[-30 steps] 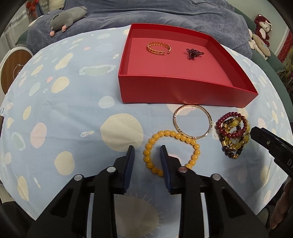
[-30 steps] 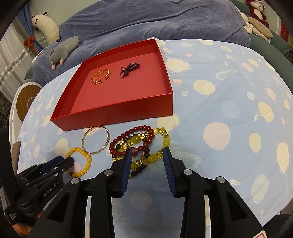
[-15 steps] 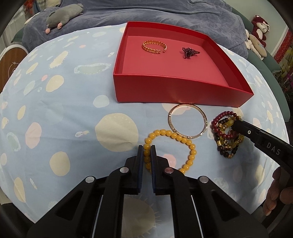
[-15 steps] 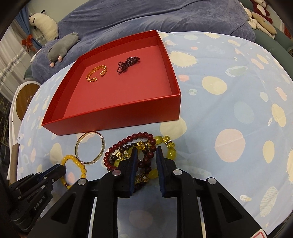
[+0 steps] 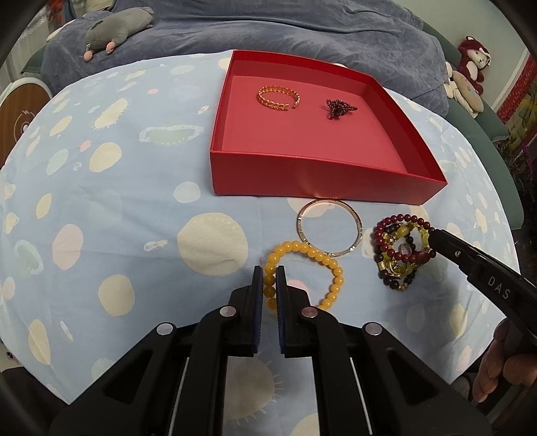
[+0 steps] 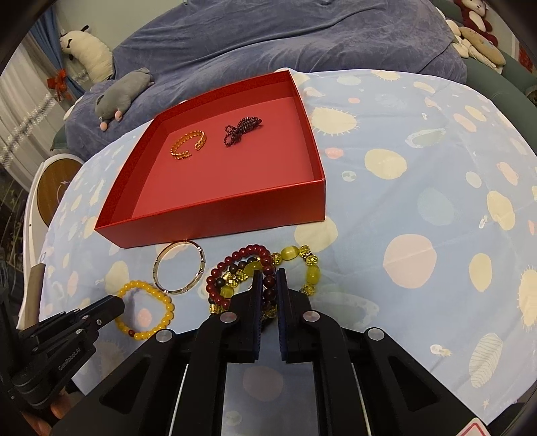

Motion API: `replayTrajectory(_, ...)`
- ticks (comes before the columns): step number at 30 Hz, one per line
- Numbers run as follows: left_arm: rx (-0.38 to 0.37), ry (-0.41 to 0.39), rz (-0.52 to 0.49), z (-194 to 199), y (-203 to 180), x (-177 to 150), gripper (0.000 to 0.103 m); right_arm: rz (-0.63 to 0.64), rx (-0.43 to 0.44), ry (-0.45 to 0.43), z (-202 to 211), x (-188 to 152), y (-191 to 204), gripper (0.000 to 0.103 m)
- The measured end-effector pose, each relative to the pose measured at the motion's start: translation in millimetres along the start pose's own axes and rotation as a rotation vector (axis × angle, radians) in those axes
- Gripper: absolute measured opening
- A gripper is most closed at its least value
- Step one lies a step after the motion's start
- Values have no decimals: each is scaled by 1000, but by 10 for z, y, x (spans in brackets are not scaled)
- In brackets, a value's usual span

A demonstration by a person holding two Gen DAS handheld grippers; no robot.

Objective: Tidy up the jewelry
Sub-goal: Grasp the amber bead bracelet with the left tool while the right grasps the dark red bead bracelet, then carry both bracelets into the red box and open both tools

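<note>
In front of the red box (image 5: 322, 182), the yellow bead bracelet (image 5: 303, 273) is now pinched by the left gripper (image 5: 269, 280) and the mixed bead cluster (image 6: 265, 271) by the right gripper (image 6: 269, 285) — jaws narrowed from wide — so both are judged ready for lifting.

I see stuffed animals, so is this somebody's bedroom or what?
Probably a bedroom or living room at home: a grey plush toy lies on a blue blanket, and more stuffed animals sit beside the table's spotted cloth.
</note>
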State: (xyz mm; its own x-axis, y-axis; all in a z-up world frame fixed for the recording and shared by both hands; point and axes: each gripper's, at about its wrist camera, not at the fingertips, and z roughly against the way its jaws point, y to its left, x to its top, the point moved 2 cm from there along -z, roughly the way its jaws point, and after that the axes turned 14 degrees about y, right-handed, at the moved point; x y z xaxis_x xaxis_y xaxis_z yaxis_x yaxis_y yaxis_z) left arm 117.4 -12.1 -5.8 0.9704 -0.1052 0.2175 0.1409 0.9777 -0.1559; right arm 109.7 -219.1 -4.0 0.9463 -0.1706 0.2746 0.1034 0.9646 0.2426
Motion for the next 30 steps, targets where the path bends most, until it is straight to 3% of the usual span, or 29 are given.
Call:
replayTrajectory(15, -78, -61, -48, 630, -137, 176, 7, 60, 49, -84, 690, 185, 185, 8)
replayTrajectory(24, -166, -153, -85, 986, -305, 861, 7, 153, 69, -157, 834, 820, 520, 8)
replayTrajectory(30, -255, -142, -28, 744, -254, 1372, 7, 122, 106, -120, 459, 1254, 536, 8)
